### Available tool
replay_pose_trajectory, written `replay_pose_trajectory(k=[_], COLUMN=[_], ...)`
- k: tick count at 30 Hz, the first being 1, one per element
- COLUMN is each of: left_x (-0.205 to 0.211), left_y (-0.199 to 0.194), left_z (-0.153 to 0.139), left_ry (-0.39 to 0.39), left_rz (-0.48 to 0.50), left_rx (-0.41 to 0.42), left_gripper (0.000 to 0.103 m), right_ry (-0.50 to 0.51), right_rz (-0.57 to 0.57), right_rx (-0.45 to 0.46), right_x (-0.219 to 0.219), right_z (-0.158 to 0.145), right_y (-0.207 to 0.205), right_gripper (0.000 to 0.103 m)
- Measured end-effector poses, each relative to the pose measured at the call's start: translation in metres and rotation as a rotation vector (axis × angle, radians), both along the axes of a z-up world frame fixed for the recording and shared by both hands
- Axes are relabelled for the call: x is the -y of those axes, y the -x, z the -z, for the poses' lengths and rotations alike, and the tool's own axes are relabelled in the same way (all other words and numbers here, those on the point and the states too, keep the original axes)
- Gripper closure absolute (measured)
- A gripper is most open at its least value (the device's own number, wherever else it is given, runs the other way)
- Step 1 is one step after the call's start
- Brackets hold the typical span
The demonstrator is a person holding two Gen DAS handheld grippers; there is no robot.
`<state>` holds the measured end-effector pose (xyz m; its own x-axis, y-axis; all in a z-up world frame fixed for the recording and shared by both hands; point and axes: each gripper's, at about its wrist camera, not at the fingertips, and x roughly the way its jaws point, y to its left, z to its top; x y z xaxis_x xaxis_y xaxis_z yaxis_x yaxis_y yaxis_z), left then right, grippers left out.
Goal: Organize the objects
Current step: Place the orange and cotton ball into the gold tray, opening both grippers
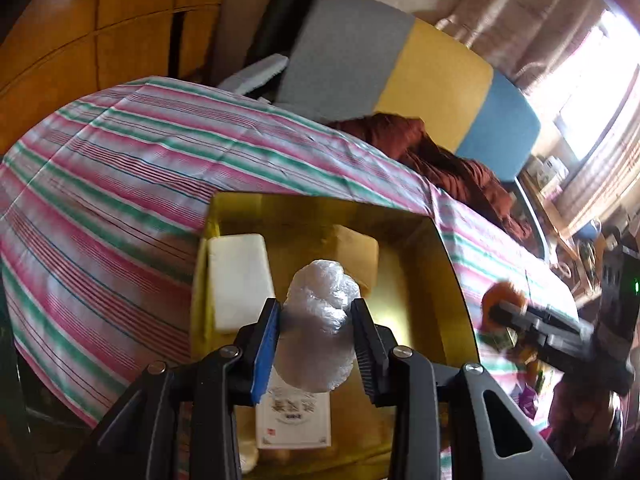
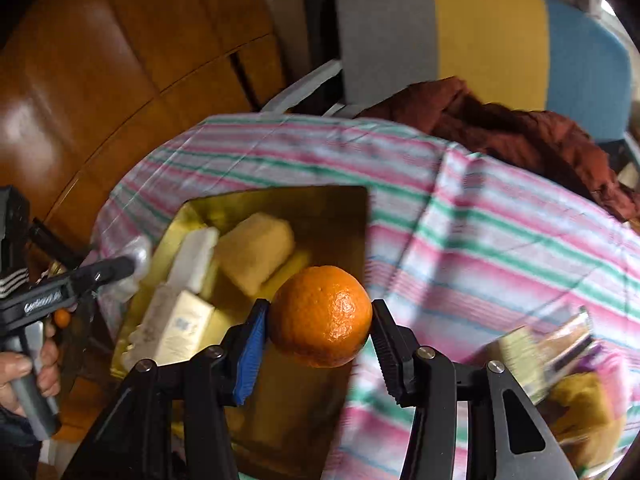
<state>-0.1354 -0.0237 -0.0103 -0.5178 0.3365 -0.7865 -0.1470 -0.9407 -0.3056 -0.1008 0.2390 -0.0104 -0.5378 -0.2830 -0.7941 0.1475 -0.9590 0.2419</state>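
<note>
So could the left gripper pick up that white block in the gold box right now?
Probably not yet: the left gripper is already shut on a crumpled plastic bag. The white block itself lies uncovered in the gold box.

My left wrist camera looks down along its fingers, close above the gold tray [image 1: 448,264]. My right wrist camera looks down from the tray's [image 2: 352,216] right edge. Both share the tray and the striped cloth [image 1: 120,184] [image 2: 480,232].
</note>
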Motion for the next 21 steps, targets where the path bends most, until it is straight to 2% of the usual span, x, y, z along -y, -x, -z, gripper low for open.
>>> replay_pose_trajectory(k=[2, 3, 5, 8, 11, 18, 21], left_x=[0.004, 0.006, 0.01, 0.02, 0.028, 0.027, 0.019], left_y=[0.004, 0.006, 0.01, 0.007, -0.005, -0.047, -0.063], left_z=[0.001, 0.001, 0.003, 0.002, 0.001, -0.006, -0.006], left_ry=[0.001, -0.008, -0.03, -0.057, -0.055, 0.033, 0.076], left_rz=[-0.012, -0.016, -0.031, -0.058, -0.071, -0.052, -0.031], left_rx=[-0.013, -0.018, -0.005, 0.0, -0.014, -0.107, -0.138], left_gripper=[0.065, 0.06, 0.055, 0.053, 0.053, 0.053, 0.053], right_ry=[0.015, 0.028, 0.049, 0.055, 0.029, -0.016, -0.06], right_rz=[-0.016, -0.021, -0.009, -0.014, -0.017, 0.007, 0.027], right_rx=[0.014, 0.02, 0.016, 0.008, 0.004, -0.018, -0.044], right_x=[0.018, 0.024, 0.032, 0.043, 0.049, 0.059, 0.065], right_z=[0.003, 0.004, 0.005, 0.002, 0.0, 0.003, 0.005], right_y=[-0.001, -0.001, -0.005, -0.013, -0.024, -0.05, -0.063], right_gripper=[0.052, 0.051, 0.046, 0.044, 0.034, 0.02, 0.011])
